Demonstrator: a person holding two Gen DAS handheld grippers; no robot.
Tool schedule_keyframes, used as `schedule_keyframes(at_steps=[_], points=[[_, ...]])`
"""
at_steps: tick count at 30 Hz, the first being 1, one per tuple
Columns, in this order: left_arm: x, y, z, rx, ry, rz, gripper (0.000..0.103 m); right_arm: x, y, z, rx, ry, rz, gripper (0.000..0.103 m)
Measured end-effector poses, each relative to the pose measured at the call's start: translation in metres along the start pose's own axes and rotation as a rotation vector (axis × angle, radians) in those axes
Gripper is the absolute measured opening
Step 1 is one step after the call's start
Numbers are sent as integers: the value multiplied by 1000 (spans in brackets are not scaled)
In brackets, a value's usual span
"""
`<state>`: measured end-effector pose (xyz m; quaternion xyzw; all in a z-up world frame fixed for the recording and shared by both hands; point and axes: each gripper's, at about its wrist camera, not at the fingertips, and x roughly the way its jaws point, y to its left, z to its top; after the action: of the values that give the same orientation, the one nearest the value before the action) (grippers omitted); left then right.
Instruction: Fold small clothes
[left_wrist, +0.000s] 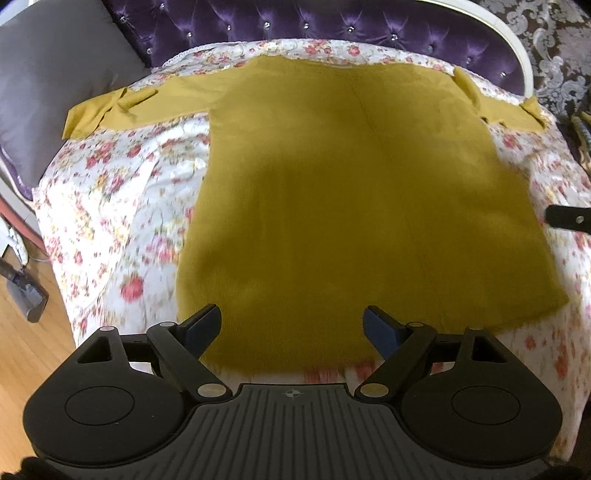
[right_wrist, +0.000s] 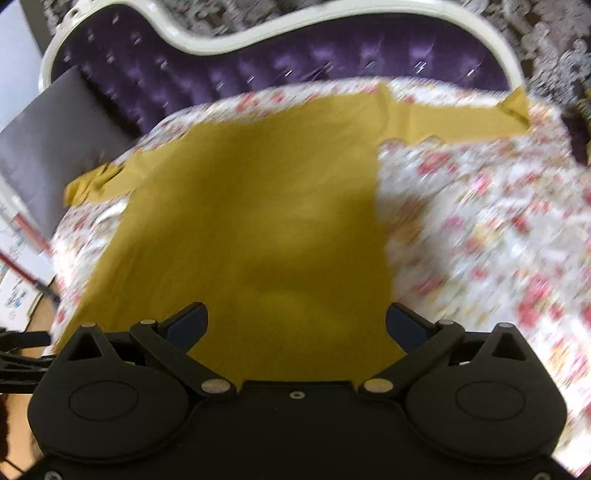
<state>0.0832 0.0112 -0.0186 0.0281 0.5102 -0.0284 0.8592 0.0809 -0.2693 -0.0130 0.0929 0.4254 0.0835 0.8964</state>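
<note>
A mustard sweater (left_wrist: 362, 206) lay flat on the flowered bedspread (left_wrist: 122, 206), both sleeves stretched out toward the purple headboard (left_wrist: 332, 22). The left gripper (left_wrist: 291, 332) and the right gripper (right_wrist: 295, 326) hung over its lower hem with fingers spread wide — holding nothing. A grey pillow (left_wrist: 55, 74) sat beside the left sleeve, and nothing lay on the sweater itself.
</note>
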Motion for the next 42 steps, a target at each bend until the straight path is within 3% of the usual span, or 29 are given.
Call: schedule_keyframes(at_steps=[9,15,20,23,27,32,36,42], points=[[28,1,68,-18,-120,8,84,5,-54,53,-43,-187,-256,102],[60,-9,108,-8,-154,10,84,44,-98,93,-61,-170,-376,101],[89,-17,135,7,-190,46,84,79,-143,131,0,-163,-438,71],[107,-20,147,1,-194,51,84,100,-164,153,22,-178,-497,61],[130,-22,157,-21,-181,49,84,124,-189,182,36,-209,-530,57],[160,-18,158,-54,-109,33,86,154,-209,206,28,-218,-574,57],[159,-17,149,-31,-157,17,87,177,-224,218,23,-203,-610,57],[159,-17,147,-9,-166,-9,89,205,-243,223,40,-165,-645,57]])
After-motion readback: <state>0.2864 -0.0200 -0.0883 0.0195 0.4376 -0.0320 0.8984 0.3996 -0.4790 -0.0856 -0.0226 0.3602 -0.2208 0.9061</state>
